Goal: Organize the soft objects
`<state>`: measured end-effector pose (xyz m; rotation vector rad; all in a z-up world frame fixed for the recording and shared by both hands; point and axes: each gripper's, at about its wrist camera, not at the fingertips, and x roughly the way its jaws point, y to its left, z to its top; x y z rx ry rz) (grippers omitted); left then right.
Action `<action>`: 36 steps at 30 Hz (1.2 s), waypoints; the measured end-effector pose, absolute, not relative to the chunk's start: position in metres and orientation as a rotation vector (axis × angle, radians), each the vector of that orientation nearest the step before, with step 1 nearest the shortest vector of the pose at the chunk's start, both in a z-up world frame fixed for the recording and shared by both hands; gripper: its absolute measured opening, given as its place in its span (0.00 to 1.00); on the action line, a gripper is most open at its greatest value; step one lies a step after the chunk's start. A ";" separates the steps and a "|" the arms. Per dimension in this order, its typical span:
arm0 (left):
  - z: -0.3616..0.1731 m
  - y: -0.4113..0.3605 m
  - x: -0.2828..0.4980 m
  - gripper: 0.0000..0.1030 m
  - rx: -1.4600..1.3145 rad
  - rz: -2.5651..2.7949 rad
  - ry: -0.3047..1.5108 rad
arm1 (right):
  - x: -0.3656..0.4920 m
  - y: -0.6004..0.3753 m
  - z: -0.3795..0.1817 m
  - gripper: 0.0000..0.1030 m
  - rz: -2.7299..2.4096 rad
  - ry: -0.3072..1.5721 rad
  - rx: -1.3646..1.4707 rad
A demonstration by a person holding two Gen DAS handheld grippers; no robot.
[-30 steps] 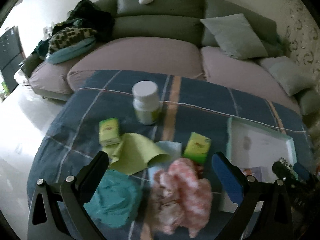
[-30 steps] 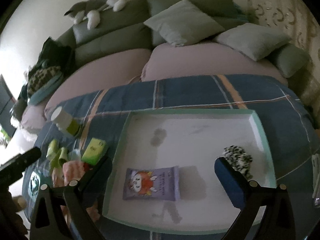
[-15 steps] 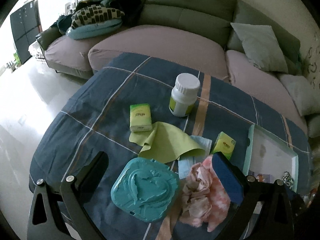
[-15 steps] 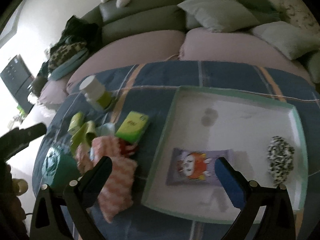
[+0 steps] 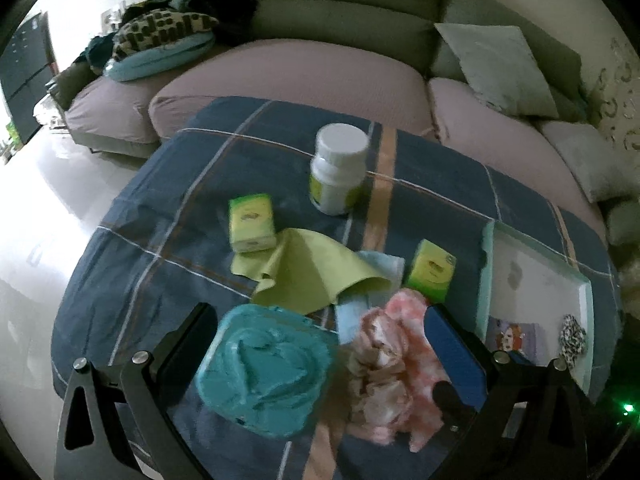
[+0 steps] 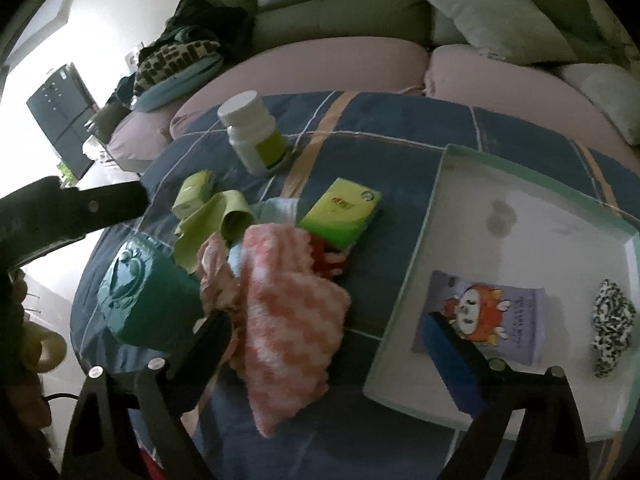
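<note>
A pink-and-white checked cloth [image 6: 288,312] lies crumpled on the blue plaid table cover, against a teal wipes pack [image 6: 144,292]. My right gripper [image 6: 332,352] hovers over the cloth. Its jaws are closing, with the cloth between them, and the pads do not press on it. Its blue pad [image 6: 452,356] hangs over the rim of the white tray [image 6: 420,240]. My left gripper [image 5: 320,344] stands open above the teal pack [image 5: 264,372] and the pink cloth [image 5: 392,364], touching neither. A green cloth [image 5: 316,272] and a light blue cloth [image 5: 384,264] lie just beyond.
The tray holds a purple cartoon packet [image 6: 488,316] and a leopard-print scrunchie [image 6: 612,328]. Two green boxes [image 5: 252,222] [image 5: 432,274] and a white bottle [image 5: 340,172] stand further back. A sofa with cushions [image 5: 496,68] lies behind the table; bare floor lies to the left.
My right gripper has swung left from over the tray to over the pink cloth, and lower. My left gripper has edged in over the teal pack.
</note>
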<state>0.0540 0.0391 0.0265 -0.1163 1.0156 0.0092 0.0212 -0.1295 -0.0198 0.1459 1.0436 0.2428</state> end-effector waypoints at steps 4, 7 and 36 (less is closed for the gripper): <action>0.026 0.026 0.053 1.00 -0.115 -0.052 1.020 | 0.020 -0.128 -0.021 0.84 0.256 1.048 0.164; 0.026 0.020 0.054 0.99 -0.123 -0.084 1.022 | 0.020 -0.130 -0.020 0.80 0.253 1.041 0.167; -0.010 -0.004 0.078 0.31 -0.162 -0.200 1.198 | 0.022 -0.130 -0.026 0.59 0.313 1.083 0.205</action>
